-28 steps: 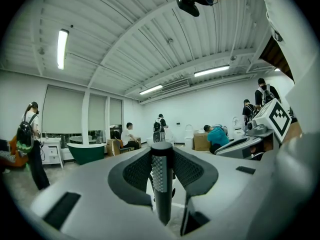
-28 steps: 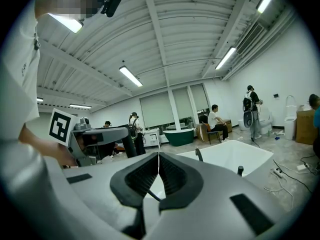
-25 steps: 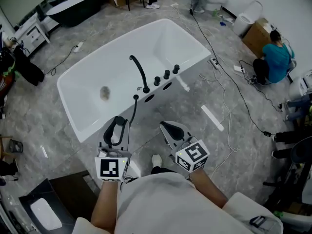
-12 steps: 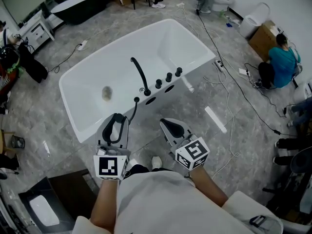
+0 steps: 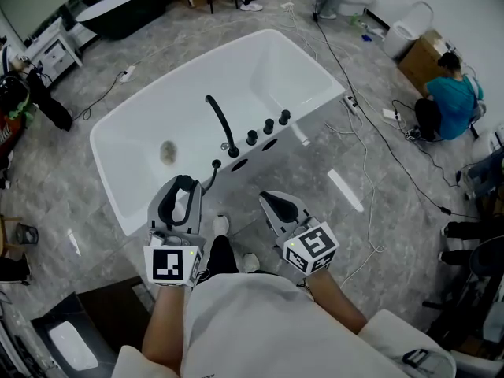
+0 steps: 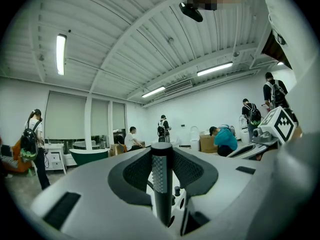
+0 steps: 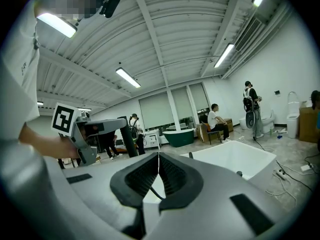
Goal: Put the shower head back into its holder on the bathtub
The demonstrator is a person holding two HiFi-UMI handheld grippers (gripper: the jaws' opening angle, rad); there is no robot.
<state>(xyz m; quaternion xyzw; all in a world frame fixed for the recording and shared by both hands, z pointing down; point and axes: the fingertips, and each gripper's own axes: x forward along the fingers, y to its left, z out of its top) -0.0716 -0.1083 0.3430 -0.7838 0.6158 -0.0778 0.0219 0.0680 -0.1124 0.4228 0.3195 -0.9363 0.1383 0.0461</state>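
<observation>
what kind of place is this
Probably a bathroom-fittings showroom or workshop, not a home bathroom: a white bathtub stands alone on an open grey floor, a dark tub sits further back, and a toilet stands against the far wall.

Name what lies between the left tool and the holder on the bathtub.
The black hose, curving from the holder toward the left tool; the head view shows it.
</observation>
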